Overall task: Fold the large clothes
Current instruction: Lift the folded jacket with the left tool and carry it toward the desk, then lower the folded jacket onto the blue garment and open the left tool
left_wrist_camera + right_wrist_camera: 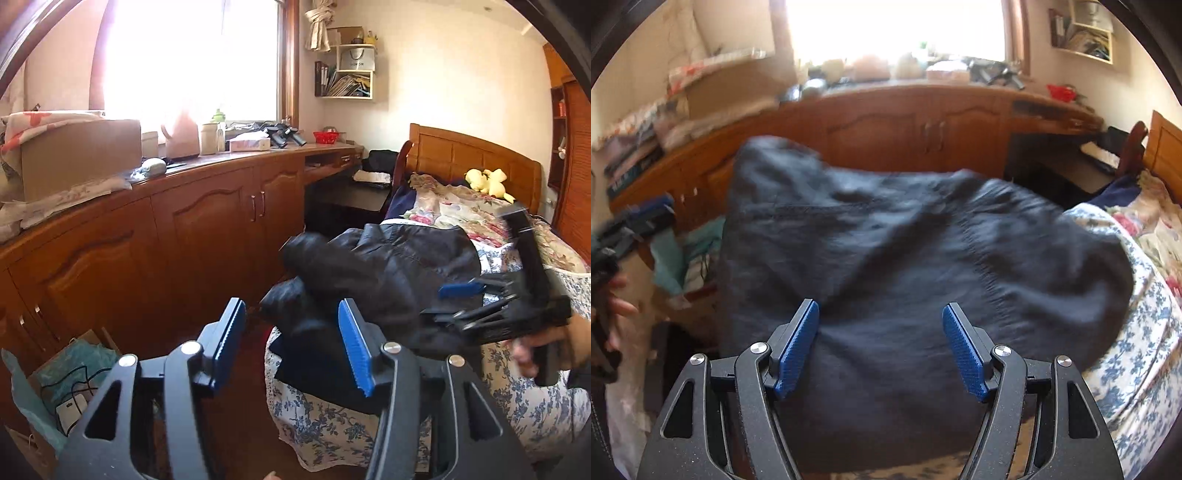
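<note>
Both grippers, left point(291, 343) and right point(881, 345), are hovering, fingers wide; best pinching the dark jacket's point(905, 240) edges evenly.

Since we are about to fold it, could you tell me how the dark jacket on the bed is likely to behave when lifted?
The dark jacket looks floppy: it lies bunched and creased on the bed, so it would probably sag from a single pinch. Its puffy sleeves suggest padding, likely bulky yet light.
</note>
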`<action>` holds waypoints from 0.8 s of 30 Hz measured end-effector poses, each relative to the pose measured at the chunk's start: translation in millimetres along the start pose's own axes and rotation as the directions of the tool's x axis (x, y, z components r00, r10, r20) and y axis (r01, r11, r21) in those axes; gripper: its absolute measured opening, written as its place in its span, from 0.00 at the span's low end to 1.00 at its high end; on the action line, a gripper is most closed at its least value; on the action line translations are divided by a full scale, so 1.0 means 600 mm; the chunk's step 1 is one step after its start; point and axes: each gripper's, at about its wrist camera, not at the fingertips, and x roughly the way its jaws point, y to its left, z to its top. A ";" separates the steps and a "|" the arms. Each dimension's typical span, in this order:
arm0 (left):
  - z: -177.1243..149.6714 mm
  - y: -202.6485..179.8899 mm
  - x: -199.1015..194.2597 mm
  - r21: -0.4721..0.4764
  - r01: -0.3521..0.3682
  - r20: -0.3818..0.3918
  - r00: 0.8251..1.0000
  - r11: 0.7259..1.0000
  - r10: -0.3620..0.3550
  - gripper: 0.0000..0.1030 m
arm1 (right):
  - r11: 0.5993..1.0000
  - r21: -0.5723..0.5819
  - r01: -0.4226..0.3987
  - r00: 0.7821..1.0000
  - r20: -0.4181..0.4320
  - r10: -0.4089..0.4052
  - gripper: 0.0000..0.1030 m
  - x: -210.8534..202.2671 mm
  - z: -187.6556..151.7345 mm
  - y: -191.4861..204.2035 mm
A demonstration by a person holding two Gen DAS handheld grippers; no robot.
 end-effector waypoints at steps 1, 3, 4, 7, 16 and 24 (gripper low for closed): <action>0.000 -0.002 -0.001 0.001 0.001 0.002 1.000 1.000 -0.001 0.50 | 0.999 0.028 -0.015 1.000 -0.020 0.015 0.77 0.015 -0.003 -0.006; 0.000 -0.009 -0.004 0.007 0.006 0.004 1.000 1.000 -0.006 0.51 | 0.997 0.071 -0.024 0.999 -0.044 0.027 0.89 0.037 -0.007 -0.016; 0.000 -0.011 -0.006 0.010 0.007 0.006 1.000 1.000 -0.008 0.51 | 0.997 0.074 -0.016 0.999 -0.042 0.019 0.90 0.039 -0.009 -0.016; 0.002 -0.021 -0.015 0.019 0.015 0.021 1.000 1.000 -0.015 0.51 | 0.997 0.082 0.015 1.000 -0.017 -0.014 0.91 0.025 -0.014 -0.012; 0.004 -0.074 -0.037 0.030 0.073 0.053 0.996 0.997 -0.074 0.51 | 0.997 0.049 0.065 0.996 0.057 -0.068 0.91 -0.077 -0.029 -0.024; 0.004 -0.139 -0.050 0.020 0.085 0.072 0.994 0.996 -0.087 0.51 | 0.994 0.072 0.085 0.989 0.116 -0.093 0.91 -0.182 -0.072 -0.056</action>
